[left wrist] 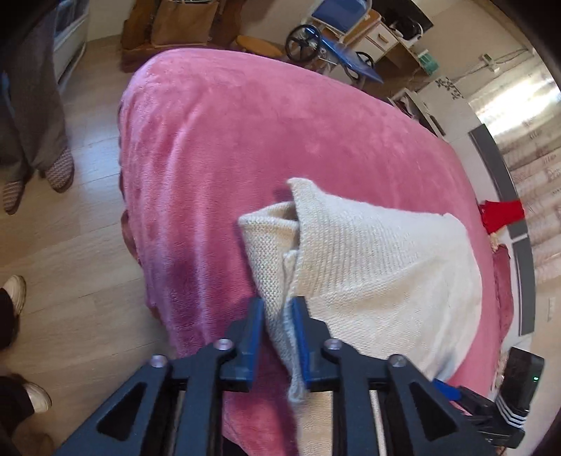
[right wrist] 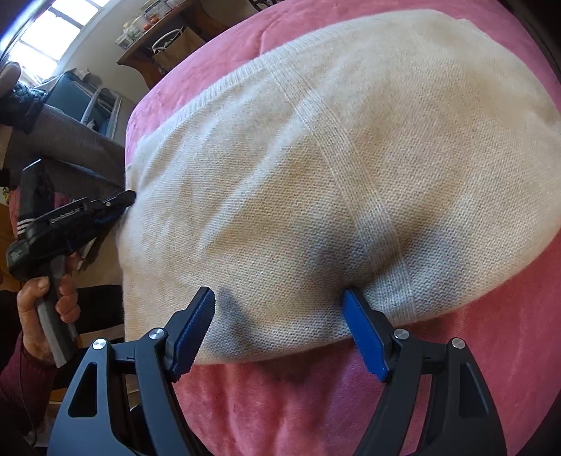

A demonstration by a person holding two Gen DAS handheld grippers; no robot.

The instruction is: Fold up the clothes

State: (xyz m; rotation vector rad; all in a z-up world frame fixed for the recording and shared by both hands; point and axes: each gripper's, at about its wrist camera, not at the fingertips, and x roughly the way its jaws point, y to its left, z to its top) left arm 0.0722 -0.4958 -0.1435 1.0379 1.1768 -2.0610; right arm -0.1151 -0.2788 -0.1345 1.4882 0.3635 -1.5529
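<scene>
A cream knit sweater [left wrist: 378,266] lies on a pink blanket [left wrist: 217,147]. My left gripper [left wrist: 278,308] is shut on a corner of the sweater and holds it a little above the blanket, with a folded flap hanging ahead of the fingers. In the right wrist view the sweater [right wrist: 333,168] spreads wide over the blanket [right wrist: 473,350]. My right gripper [right wrist: 280,298] is open, its blue pads [right wrist: 194,329] straddling the sweater's near edge; the right pad presses into a ribbed seam. The left gripper [right wrist: 128,198] shows at the sweater's far left edge, held by a hand [right wrist: 45,308].
Wooden floor [left wrist: 70,252] runs along the blanket's left side, with standing legs in slippers [left wrist: 59,172] and white shoes [left wrist: 15,291]. A blue-wheeled frame [left wrist: 329,45], paper bags [left wrist: 182,21] and a red cloth [left wrist: 501,214] sit beyond the bed. A cluttered table [right wrist: 154,42] stands by a window.
</scene>
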